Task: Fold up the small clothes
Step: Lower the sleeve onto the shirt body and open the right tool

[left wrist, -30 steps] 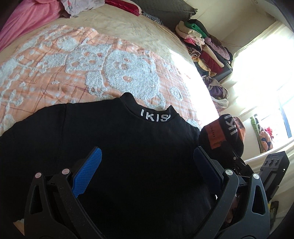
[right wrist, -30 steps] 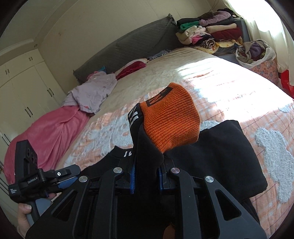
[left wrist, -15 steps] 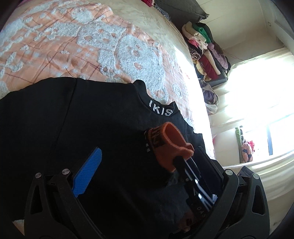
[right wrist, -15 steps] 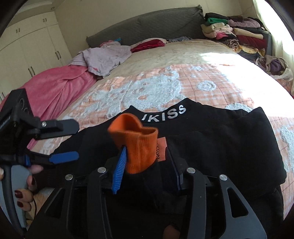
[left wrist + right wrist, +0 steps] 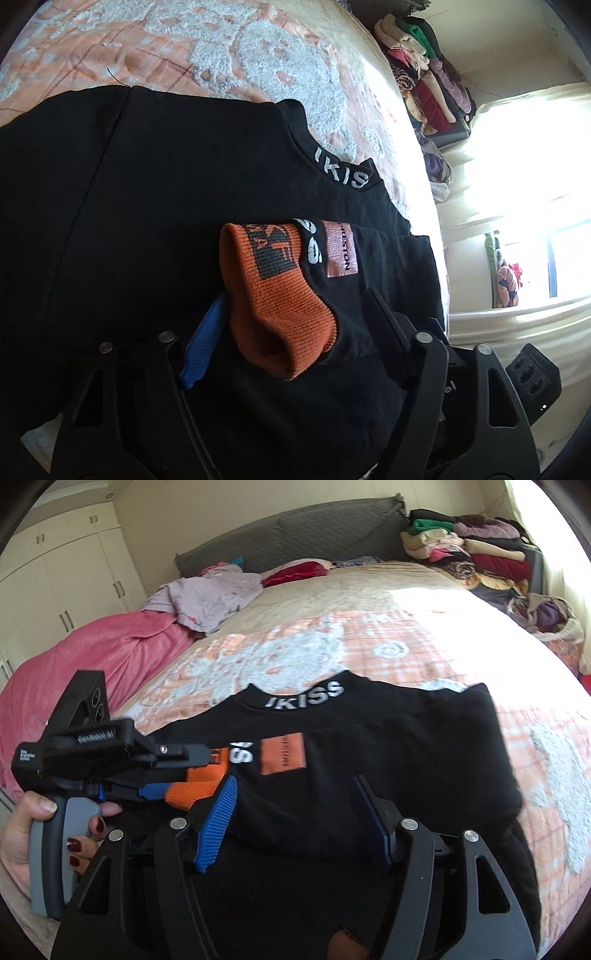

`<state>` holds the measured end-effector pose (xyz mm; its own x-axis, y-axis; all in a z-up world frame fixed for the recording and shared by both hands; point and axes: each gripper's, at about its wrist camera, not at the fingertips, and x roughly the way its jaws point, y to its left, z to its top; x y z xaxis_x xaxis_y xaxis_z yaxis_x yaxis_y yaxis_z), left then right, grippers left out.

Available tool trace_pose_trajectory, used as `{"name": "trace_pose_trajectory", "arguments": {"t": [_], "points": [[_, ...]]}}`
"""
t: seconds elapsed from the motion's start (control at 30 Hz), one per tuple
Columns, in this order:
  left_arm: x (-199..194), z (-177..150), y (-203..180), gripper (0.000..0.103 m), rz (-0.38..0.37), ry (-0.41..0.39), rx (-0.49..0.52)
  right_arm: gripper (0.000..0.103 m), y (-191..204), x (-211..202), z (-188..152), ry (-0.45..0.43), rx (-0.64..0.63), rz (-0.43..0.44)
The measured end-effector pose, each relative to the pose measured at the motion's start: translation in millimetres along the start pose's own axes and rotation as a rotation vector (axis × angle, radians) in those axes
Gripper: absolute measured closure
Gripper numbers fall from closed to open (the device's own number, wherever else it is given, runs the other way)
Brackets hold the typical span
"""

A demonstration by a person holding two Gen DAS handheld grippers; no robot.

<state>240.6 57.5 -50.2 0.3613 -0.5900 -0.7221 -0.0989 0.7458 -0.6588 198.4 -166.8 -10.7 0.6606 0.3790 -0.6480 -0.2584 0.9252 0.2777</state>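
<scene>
Left gripper (image 5: 295,325): jaws closing – orange cuff (image 5: 275,295) is flanked, grip cannot be told.
Right gripper (image 5: 295,819): jaws opening, spread over black top (image 5: 388,738).

The right hand-held gripper (image 5: 293,818) hangs over a black sweatshirt (image 5: 388,746) spread on the bed (image 5: 424,602), its jaws opening with only flat black cloth between them. Ahead of it lies the white-lettered collar (image 5: 303,698). To its left, a hand (image 5: 33,823) grips the left hand-held gripper (image 5: 173,779), whose jaws are closing around the orange cuff (image 5: 192,790).
</scene>
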Motion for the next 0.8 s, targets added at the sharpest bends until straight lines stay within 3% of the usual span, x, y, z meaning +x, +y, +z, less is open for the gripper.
{"name": "trace_pose_trajectory", "arguments": {"t": [0.07,0.1,0.13,0.43,0.57,0.7,0.8], "points": [[5,-2,-5,0.064,0.033,-0.012,0.031,0.04,-10,-8,-2,-0.011,0.022,-0.01],[6,-2,-7,0.081,0.043,-0.018,0.043,0.04,-15,-12,-2,-0.018,0.03,-0.019],[6,-3,-10,0.088,0.05,-0.028,0.059,0.04,-20,-17,-3,-0.025,0.039,-0.027],[-50,-3,-36,0.094,0.153,-0.216,0.214,0.04,-50,-34,-5,-0.034,0.081,-0.137],[-59,-3,-24,0.094,0.169,-0.207,0.202,0.04,-56,-30,-4,-0.02,0.09,-0.164],[-58,-2,-10,0.091,0.225,-0.181,0.185,0.04,-51,-15,-3,0.013,0.071,-0.177],[-63,-6,-11,0.088,0.283,-0.21,0.218,0.04,-44,-1,-1,0.043,0.053,-0.18]]}}
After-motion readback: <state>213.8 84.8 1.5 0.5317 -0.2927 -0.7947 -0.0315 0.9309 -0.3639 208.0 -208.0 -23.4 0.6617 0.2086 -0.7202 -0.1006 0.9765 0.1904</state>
